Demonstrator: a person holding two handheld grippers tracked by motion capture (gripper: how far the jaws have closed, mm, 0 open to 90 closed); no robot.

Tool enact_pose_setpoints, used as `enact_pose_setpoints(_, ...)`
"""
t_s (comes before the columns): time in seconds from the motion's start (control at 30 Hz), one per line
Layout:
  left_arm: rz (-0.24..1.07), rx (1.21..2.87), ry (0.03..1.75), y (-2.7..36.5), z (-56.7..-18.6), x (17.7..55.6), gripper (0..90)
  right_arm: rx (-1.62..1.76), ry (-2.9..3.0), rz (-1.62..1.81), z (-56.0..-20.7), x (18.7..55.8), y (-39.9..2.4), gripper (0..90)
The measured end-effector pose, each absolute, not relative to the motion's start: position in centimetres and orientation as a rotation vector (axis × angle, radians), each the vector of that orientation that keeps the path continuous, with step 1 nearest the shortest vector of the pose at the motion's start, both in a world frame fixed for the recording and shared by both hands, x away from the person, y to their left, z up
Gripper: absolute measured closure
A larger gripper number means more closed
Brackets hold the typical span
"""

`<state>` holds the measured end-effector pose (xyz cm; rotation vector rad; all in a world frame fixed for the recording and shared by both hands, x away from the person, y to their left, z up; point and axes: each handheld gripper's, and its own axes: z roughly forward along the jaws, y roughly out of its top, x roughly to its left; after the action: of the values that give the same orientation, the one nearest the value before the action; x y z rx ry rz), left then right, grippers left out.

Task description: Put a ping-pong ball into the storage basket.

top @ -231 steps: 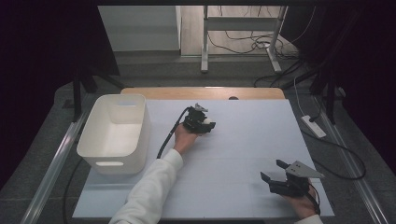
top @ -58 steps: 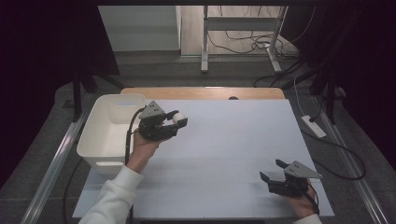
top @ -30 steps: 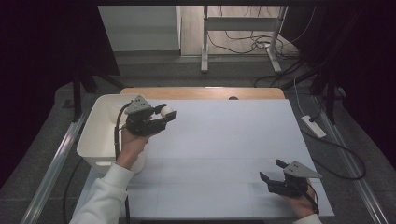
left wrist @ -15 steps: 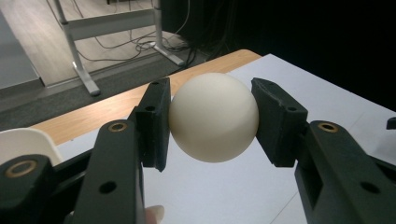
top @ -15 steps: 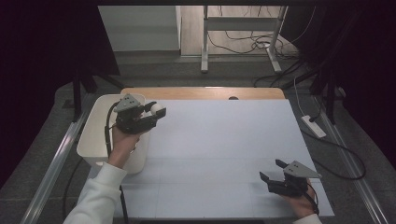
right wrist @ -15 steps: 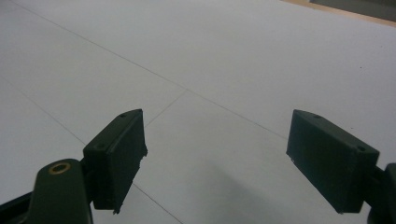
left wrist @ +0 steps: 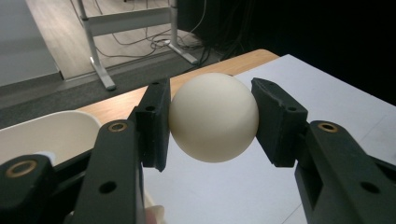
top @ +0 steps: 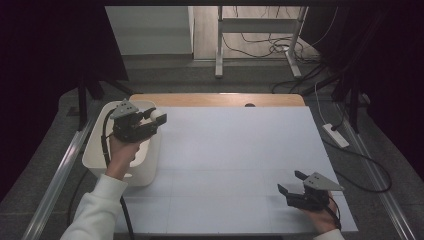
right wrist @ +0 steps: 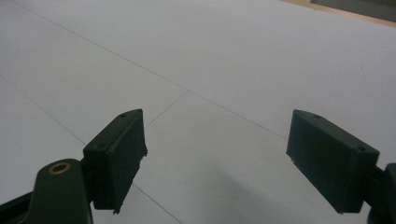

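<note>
1. The left gripper (top: 150, 121) sits at the left of the high view, and its jaws are closed on a cream ball (left wrist: 213, 116). In the left gripper view one black pad presses on each side of the ball, which sits squarely between them.

2. The white bin (top: 96, 150) lies at the left edge of the table (top: 235, 150). In the high view the ball (top: 158, 115) hangs at the bin's upper right corner, about over the rim rather than over the open middle. Whether it is just inside or just outside that rim cannot be told from this angle.

3. This is the relation the coming move turns on: the bin's hollow lies to the lower left of the ball in the high view. In the left gripper view the bin (left wrist: 51, 133) shows at the left, below and behind the left jaw. A drop into the bin probably calls for the ball to be carried farther over the opening first.

4. A ball has no long axis, so the grip angle matters little; only its place over the bin counts.

5. The right gripper (top: 294, 182) rests at the lower right of the high view, well apart from the bin. Its jaws stand wide with nothing between them, over bare table (right wrist: 210, 60).

6. The left hand (top: 122, 150) is much the nearer one to the bin.
</note>
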<state>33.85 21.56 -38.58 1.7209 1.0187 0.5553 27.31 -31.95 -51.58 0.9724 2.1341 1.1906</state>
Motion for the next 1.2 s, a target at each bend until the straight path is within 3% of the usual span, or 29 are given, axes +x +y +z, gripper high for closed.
enact_pose_setpoints(1.2,0.582,1.715,1.210,25.8,-40.6,35.4,50.0,0.967,2.143,1.187,-51.6,27.4,-31.8,19.4)
